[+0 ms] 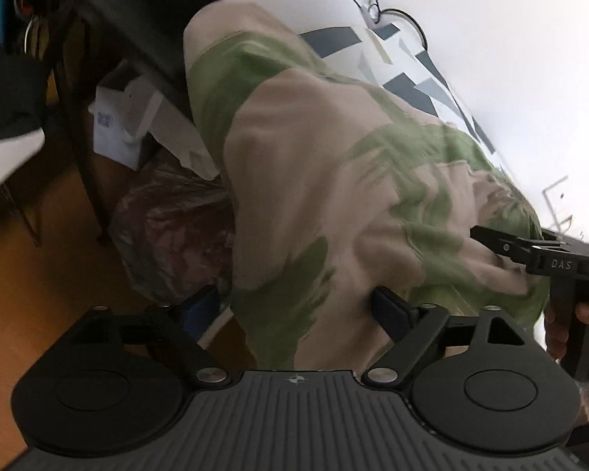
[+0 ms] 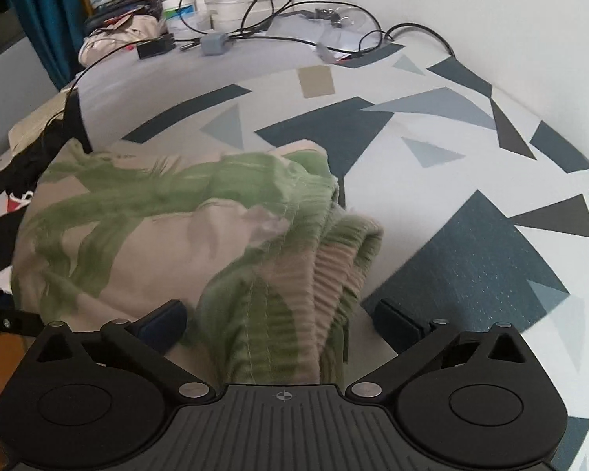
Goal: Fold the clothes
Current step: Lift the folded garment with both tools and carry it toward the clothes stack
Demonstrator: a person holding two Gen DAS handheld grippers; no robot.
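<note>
Ribbed beige-and-green fabric bunches between the spread fingers of the right gripper (image 2: 280, 320), whose dark pads stand wide apart on either side and clamp nothing. Likewise the left gripper (image 1: 298, 314) gapes over the same leaf-printed beige and green garment (image 1: 333, 180), not pinching it. That garment lies crumpled on the white bedsheet with blue-grey triangles (image 2: 471, 165), one side draping over the bed's edge toward the wooden floor (image 1: 31, 274). Unheld, the overhanging cloth may slide off and undo any fold.

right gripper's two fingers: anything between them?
Yes: in the right wrist view, the green-and-beige leaf-print garment's ribbed hem lies between the open right gripper's fingers, unpinched.
</note>
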